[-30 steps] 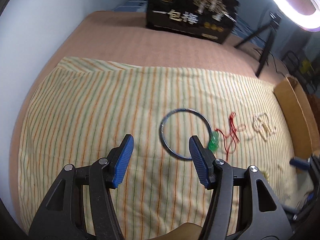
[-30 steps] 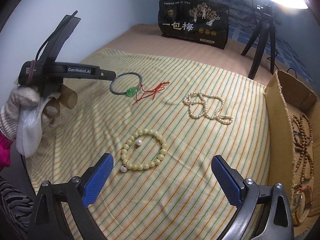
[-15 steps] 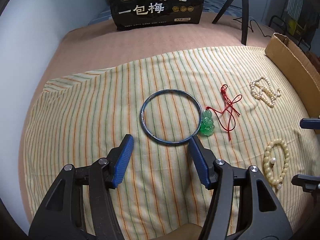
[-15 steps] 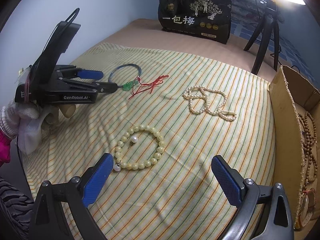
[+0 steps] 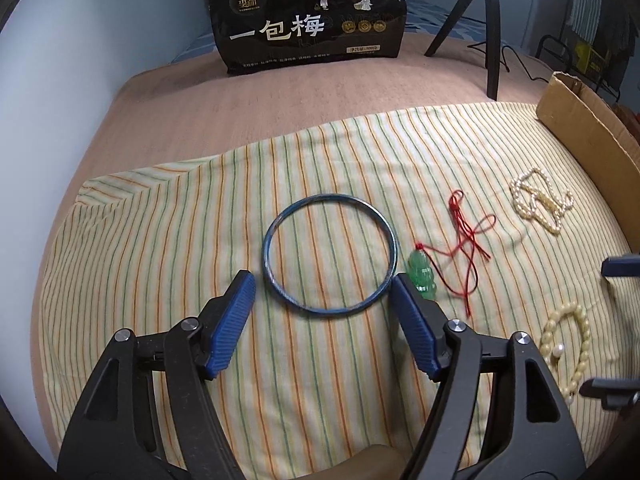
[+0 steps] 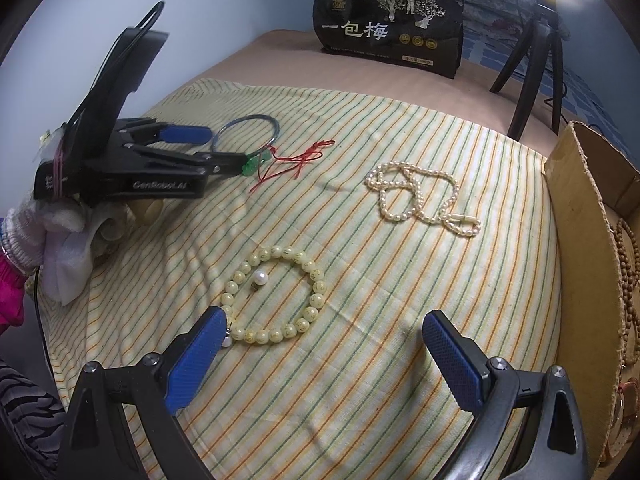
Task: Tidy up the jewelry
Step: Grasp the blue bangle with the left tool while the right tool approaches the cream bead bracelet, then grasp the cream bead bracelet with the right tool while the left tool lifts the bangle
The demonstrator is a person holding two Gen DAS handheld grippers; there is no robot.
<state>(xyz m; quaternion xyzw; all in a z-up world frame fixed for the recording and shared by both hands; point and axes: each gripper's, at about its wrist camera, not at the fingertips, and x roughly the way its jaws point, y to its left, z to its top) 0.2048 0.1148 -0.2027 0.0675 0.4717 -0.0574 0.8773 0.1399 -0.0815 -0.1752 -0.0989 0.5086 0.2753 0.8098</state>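
Some wooden beads (image 6: pixel 626 280) already lay in the cardboard box (image 6: pixel 576 216) at three o'clock. Four pieces remained on the striped cloth (image 5: pixel 160 240): blue bangle (image 5: pixel 331 254) at twelve o'clock before the wide, empty left gripper (image 5: pixel 322 296), jade pendant (image 5: pixel 422 274), pearl necklace (image 6: pixel 420 196), bead bracelet (image 6: pixel 276 300) by the wide, empty right gripper (image 6: pixel 326 332).

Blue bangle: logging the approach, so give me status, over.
Left gripper open, empty, fingers straddling the blue bangle lying flat on striped cloth. Right gripper open over cream bead bracelet. Green pendant beside left gripper's right finger.
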